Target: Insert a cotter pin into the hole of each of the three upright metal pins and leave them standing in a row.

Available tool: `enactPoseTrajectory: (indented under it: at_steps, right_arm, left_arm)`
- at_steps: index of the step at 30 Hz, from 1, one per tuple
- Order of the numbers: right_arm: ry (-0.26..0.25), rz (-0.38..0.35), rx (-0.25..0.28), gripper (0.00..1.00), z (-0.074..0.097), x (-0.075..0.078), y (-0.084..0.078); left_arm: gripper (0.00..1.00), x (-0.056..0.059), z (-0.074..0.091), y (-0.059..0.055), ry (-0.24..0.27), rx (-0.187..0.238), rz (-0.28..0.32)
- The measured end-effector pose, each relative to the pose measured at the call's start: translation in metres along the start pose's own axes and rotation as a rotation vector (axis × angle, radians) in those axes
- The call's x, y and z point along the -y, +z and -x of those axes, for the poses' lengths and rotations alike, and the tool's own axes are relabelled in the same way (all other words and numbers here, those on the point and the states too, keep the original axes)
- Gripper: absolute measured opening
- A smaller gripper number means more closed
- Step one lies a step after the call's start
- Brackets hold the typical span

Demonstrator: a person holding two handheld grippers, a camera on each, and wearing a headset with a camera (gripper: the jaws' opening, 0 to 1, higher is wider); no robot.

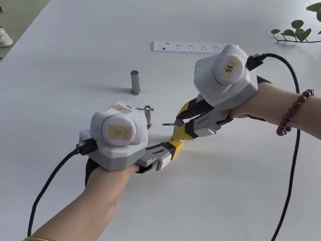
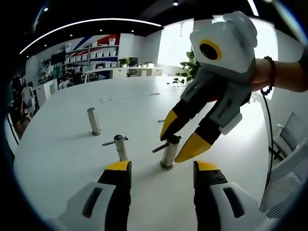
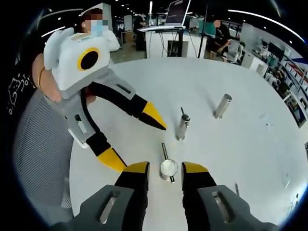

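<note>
Left gripper [image 1: 168, 153]: jaws wide apart, holding nothing, tips low over the white table [image 1: 225, 196] and just short of the nearest metal pin [image 2: 168, 153].

Right gripper [image 3: 166, 168]: jaws set narrow, straddling the head of that pin. In the right gripper view a slim gap shows on each side of the pin head, so the jaws are not clamped on it.

A cotter pin [image 3: 165, 152] sits in the head of the nearest metal pin, with its length projecting to one side.

The middle metal pin [image 1: 147, 116] stands upright close beyond, with a second cotter pin [image 1: 145, 108] across its top.

The far metal pin [image 1: 135, 82] stands upright, well apart from both grippers.

The three pins form a slanted row. A power strip [image 1: 188, 47] lies further back on the table
</note>
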State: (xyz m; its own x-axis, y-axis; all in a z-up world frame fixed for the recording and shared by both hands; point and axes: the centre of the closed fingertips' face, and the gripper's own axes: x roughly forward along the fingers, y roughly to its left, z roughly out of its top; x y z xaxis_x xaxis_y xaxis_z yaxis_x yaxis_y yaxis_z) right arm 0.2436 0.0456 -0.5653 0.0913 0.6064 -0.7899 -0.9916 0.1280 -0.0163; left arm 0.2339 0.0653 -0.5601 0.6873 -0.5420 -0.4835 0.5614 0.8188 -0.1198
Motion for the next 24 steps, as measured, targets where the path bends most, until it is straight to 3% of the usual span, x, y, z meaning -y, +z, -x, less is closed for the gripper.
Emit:
enactPoseTrajectory:
  at_steps: [5,18,24]
  right_arm:
    - [0.005,0.014,-0.007,0.20,-0.003,0.000,-0.001]
    - [0.005,0.034,-0.007,0.10,-0.008,0.000,-0.001]
    - [0.009,0.023,-0.006,0.09,-0.006,-0.002,0.000]
  left_arm:
    - [0.56,-0.001,0.009,-0.002,-0.005,-0.005,-0.013]
    - [0.67,0.005,0.029,0.007,-0.036,0.037,-0.010]
    - [0.69,-0.002,0.038,0.010,-0.018,0.050,-0.006]
